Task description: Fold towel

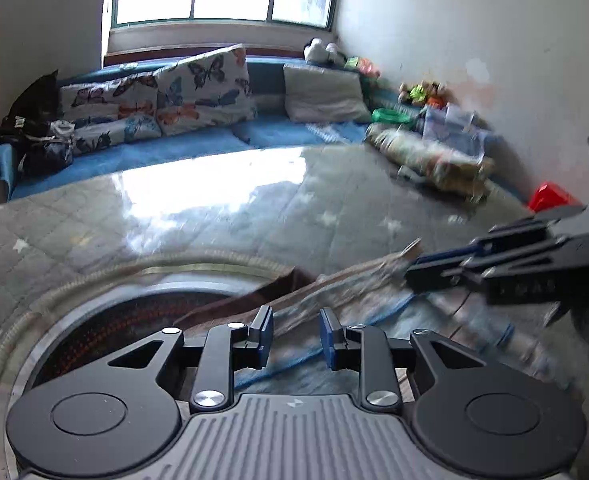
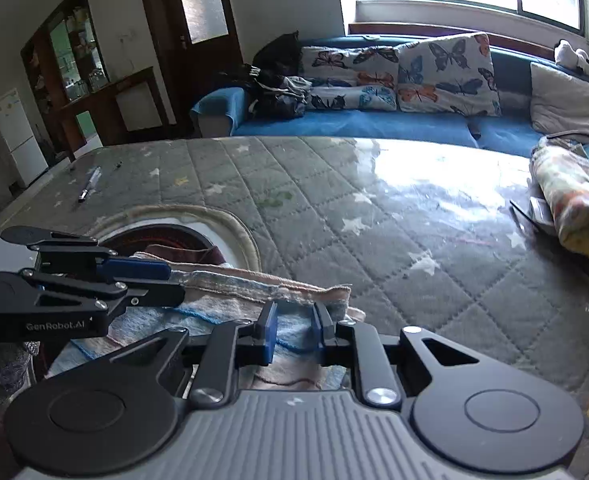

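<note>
Lying rumpled on quilted cover, terry towel; L gripper & R gripper released.

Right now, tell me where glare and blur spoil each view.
Left wrist view: window glare whitens the quilted table cover; motion blur smears the towel and the clutter by the wall. Right wrist view: sharper overall, glare washes out the cover near the sofa; fisheye bends the table edge in both.
</note>
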